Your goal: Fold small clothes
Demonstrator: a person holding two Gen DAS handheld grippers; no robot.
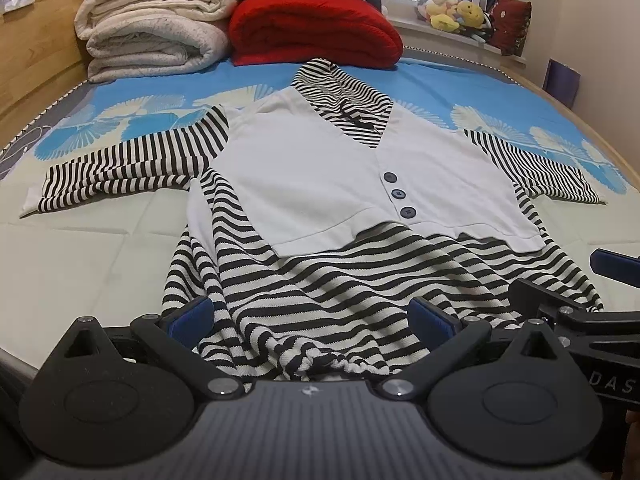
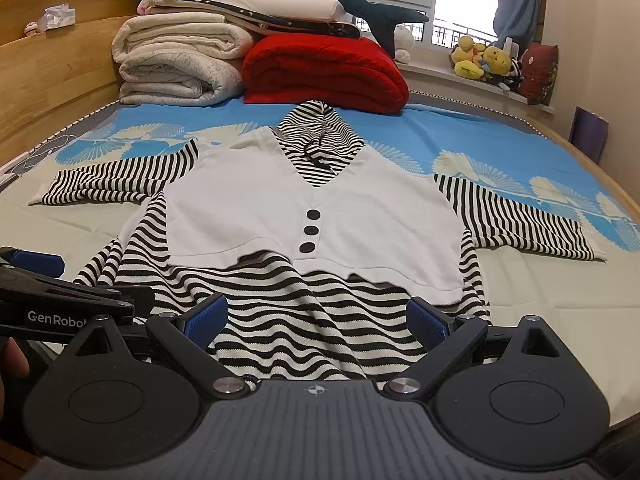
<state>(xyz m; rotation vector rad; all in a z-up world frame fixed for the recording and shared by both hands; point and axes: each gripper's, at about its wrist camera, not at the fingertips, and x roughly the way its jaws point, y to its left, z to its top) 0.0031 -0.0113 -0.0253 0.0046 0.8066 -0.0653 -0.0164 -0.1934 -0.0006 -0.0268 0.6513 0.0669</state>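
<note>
Striped hooded top (image 1: 320, 184) lies spread on the bed (image 1: 100, 256) we work at; folded blankets (image 1: 160, 28) behind; both hand-held grippers, left (image 1: 316, 320) and right (image 2: 316, 320), spread apart.

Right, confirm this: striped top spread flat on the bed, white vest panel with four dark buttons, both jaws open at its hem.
Wrong on the buttons: the white vest panel carries three dark buttons, not four, as the right wrist view shows. The striped top does lie spread on the bed, both jaws open at its hem.

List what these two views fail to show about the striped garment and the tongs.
- Striped garment near hem: left wrist view, hidden behind the left tongs body.
- Same hem, right wrist view: hidden behind the right tongs.
- Garment's back: underneath, unseen.
- Right tongs in left view: cut off by the edge.
</note>
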